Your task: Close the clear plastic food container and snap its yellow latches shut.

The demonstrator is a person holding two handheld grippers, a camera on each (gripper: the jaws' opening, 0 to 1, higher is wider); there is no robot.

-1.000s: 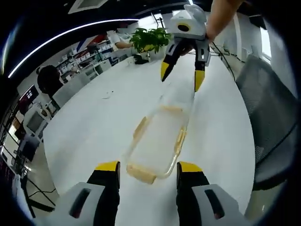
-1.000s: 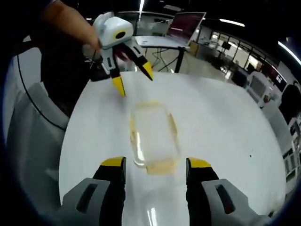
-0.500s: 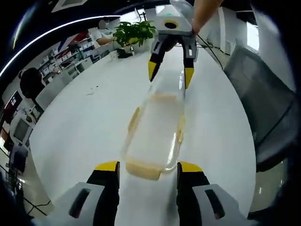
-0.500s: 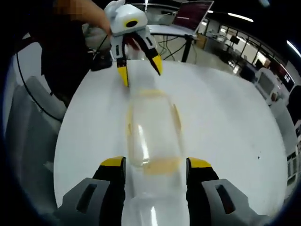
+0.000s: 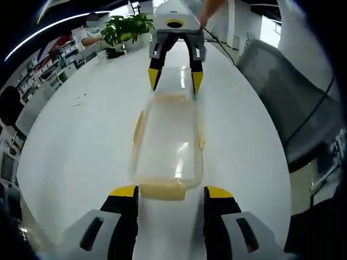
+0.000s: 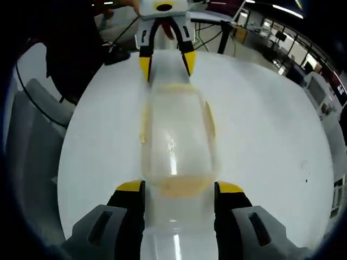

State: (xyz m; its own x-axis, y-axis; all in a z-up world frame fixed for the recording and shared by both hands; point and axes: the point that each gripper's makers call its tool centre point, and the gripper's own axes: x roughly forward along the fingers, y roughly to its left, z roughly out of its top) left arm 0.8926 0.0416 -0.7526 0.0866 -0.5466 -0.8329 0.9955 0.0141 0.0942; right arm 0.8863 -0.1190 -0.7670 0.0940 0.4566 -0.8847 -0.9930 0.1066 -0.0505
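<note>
Clear plastic food container, lid seated.
Lies flat, long axis 12 to 6 o'clock; yellow latches at ends and sides.

The clear plastic food container lies lengthwise on the white table, its near yellow latch just ahead of the right gripper, whose jaws stand apart. At the far end, the left gripper faces it, jaws spread beside the far latch.

One clear container on the white table, four yellow latches around its rim, two grippers at its ends, one potted plant beyond.
</note>
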